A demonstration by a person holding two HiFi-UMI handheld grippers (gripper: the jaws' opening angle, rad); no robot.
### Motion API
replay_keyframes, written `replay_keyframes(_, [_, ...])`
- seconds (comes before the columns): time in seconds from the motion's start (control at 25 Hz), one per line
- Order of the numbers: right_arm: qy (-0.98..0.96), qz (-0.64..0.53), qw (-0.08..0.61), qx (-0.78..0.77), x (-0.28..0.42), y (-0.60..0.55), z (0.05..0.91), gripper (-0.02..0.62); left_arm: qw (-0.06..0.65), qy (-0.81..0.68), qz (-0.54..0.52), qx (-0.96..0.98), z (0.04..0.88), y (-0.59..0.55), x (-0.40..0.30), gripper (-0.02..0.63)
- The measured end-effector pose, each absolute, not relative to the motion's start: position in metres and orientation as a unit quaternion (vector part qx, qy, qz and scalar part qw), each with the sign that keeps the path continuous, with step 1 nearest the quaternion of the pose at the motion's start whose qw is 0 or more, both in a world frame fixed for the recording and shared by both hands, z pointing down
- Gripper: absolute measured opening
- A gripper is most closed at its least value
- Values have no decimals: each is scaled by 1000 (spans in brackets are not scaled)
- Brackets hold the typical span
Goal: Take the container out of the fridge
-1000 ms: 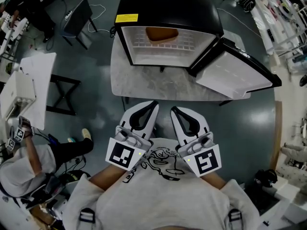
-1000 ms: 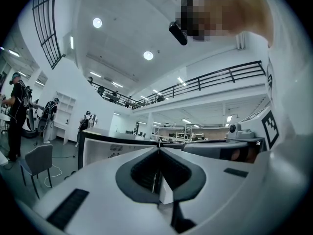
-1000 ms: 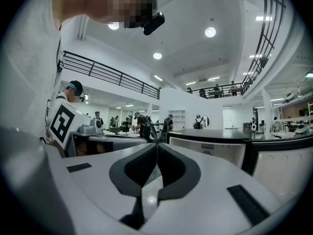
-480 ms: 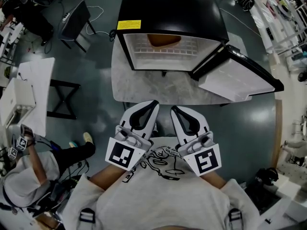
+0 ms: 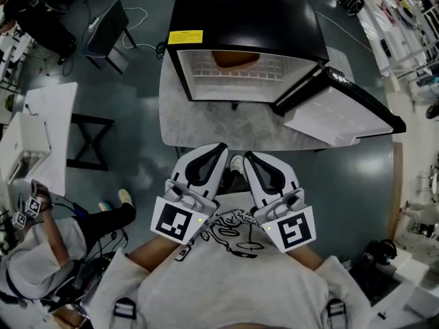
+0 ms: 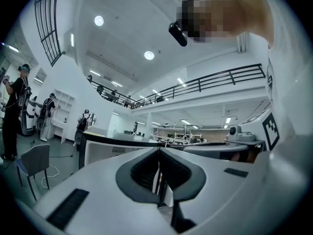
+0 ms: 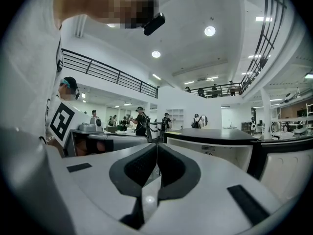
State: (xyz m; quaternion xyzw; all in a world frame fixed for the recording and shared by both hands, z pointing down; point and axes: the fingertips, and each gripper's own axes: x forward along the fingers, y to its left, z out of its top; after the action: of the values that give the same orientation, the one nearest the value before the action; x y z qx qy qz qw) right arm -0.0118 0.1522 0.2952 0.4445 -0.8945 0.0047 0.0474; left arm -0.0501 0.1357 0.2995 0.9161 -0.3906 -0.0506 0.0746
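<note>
Head view: the fridge door (image 5: 339,112) stands open upper right, baring the container (image 5: 235,56). Below, the left gripper (image 5: 218,149) and right gripper (image 5: 250,158) hang closed and empty, probably ready to reach.

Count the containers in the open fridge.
1. An orange-brown container sits on the white shelf inside the fridge, near its middle. The fridge's top hides part of the inside, so others may be hidden.
</note>
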Motion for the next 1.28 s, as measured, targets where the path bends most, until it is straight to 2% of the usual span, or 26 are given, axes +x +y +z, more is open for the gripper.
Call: replay_keyframes(1.28, [-896, 3, 44, 442, 61, 68, 303, 28, 72, -411, -39, 908, 304, 56, 15, 17])
